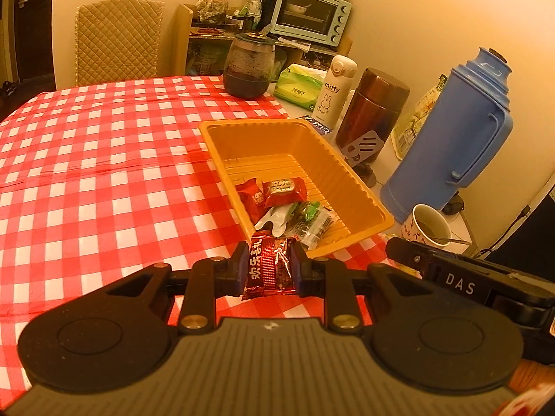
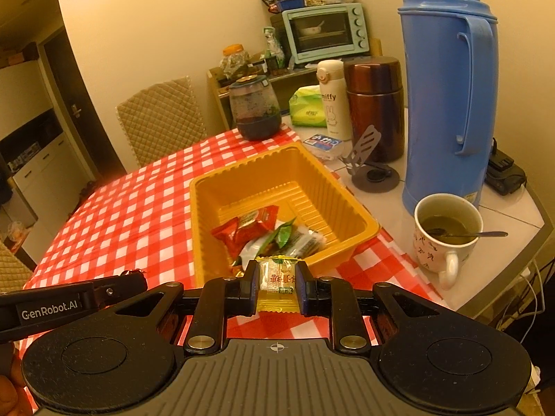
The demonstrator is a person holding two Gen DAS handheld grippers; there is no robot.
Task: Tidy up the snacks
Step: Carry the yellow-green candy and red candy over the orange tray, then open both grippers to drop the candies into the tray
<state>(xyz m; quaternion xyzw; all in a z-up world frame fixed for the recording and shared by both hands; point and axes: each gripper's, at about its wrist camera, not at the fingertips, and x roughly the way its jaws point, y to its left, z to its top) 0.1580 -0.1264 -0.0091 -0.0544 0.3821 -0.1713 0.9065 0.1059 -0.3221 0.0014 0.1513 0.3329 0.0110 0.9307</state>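
Orange plastic, ribbed along its walls: the tray (image 1: 350,187) sits on the red-and-white checked tablecloth (image 1: 104,159) and already holds a small heap of wrapped snacks (image 1: 281,204) at its near end — red packets with green and clear ones beside them. The left gripper (image 1: 269,268) is clamped on a dark red foil snack (image 1: 269,270), pinched across its middle and held just short of the tray's near rim. The right gripper (image 2: 277,284) grips a yellow-edged clear snack packet (image 2: 279,279) the same way, also at the near rim, and each tool's black body shows at the edge of the other's view, so the two stand close side by side.

The step in hand looks like dropping both pieces into the tray. To do it well, each gripper should be carried forward past the rim until its packet hangs over the open floor of the tray, then opened fully so the crinkly wrapper falls free instead of catching on a pad. The far half of the tray is bare — aiming there would spread the heap. With the tools so near each other, releasing one at a time seems safer. A mug of tea with a spoon (image 2: 447,232) stands just right of the tray, near the right gripper's path, and wants a little berth
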